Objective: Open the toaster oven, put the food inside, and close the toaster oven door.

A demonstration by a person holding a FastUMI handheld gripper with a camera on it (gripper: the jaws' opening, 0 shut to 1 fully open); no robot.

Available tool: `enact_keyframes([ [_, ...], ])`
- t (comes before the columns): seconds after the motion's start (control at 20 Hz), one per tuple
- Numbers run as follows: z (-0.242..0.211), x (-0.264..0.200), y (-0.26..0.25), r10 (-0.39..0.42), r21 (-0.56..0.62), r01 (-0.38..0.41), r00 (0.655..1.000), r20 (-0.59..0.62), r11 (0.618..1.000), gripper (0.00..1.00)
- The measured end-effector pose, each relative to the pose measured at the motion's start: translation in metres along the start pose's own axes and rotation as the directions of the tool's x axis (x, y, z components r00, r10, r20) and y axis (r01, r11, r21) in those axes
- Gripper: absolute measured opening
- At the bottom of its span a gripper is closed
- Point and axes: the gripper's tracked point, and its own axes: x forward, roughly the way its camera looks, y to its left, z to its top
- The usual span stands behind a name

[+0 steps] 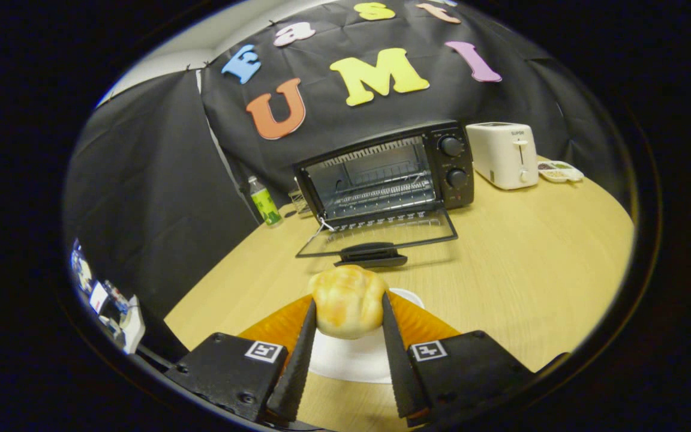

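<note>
A golden bread roll (pixel 347 300) sits between my two fingers, and my gripper (pixel 347 303) is shut on it, both fingers pressing its sides. Under the roll lies a white plate (pixel 345 360) on the wooden table. Beyond the fingers stands the black toaster oven (pixel 393 171) with its glass door (pixel 381 234) folded down flat toward me, handle at the front. The wire rack inside shows bare. Two round knobs sit on the oven's right panel.
A white slot toaster (pixel 504 155) stands right of the oven, with a small tray of snacks (pixel 559 172) beyond it. A green-labelled bottle (pixel 264 203) stands left of the oven. The round wooden table (pixel 531 258) stretches to the right.
</note>
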Motion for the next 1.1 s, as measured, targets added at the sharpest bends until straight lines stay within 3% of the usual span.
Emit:
enact_keyframes([
  [0.3, 0.062, 0.017, 0.005, 0.051, 0.134, -0.056, 0.998, 0.036, 0.989, 0.63],
  [0.6, 0.117, 0.071, 0.003, 0.078, 0.256, -0.082, 0.997, 0.025, 0.963, 0.63],
  [0.75, 0.131, 0.108, -0.010, 0.056, 0.292, -0.054, 0.998, 0.002, 0.955, 0.63],
  [1.1, 0.153, 0.197, -0.033, -0.024, 0.248, 0.023, 1.000, 0.001, 0.968, 0.63],
])
